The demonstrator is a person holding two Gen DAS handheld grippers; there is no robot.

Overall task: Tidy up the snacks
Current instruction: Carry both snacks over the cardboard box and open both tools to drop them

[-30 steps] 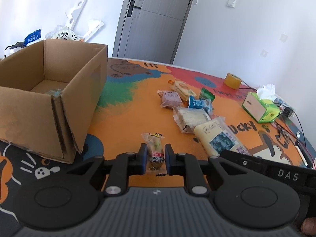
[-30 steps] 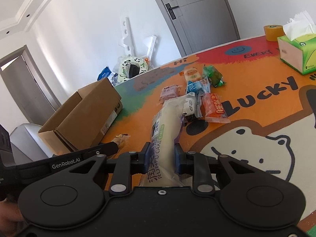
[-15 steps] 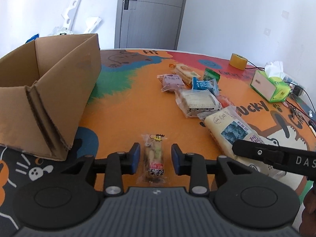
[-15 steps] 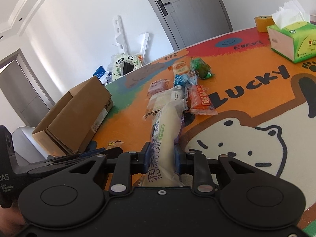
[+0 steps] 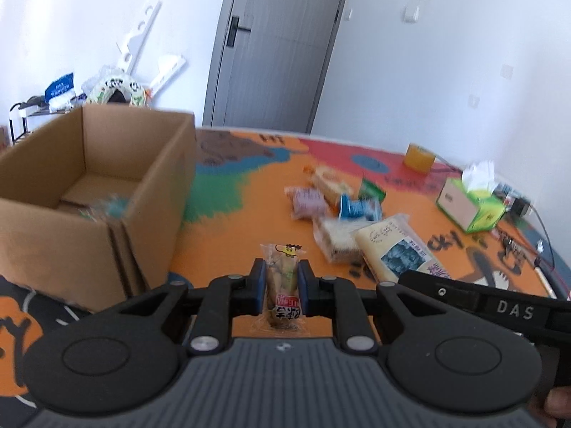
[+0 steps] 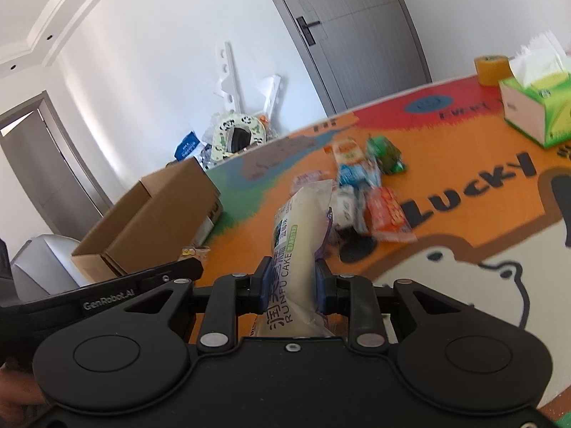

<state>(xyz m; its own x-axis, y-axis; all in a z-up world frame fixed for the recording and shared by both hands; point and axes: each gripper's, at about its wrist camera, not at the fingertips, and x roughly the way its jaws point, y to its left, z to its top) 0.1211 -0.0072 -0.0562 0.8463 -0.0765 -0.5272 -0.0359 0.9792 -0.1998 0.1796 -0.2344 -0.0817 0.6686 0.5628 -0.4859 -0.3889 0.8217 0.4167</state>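
Observation:
My left gripper is shut on a small clear snack packet with a red label, held just above the colourful mat. An open cardboard box stands to its left, with something pale and blurred on its floor. My right gripper is shut on a long white cake packet, which sticks forward over the mat. That cake packet also shows in the left wrist view, at the right. Several more snack packets lie in a loose pile mid-mat. The box sits far left in the right wrist view.
A green tissue box and a yellow tape roll stand at the mat's far right, with cables along the right edge. Bags and white parts lie by the wall behind the box. A grey door is at the back.
The left jaws opened around the small packet low over the mat, then shut on it again and rose, so the box's inside shows. The right gripper kept its hold on the cake packet.

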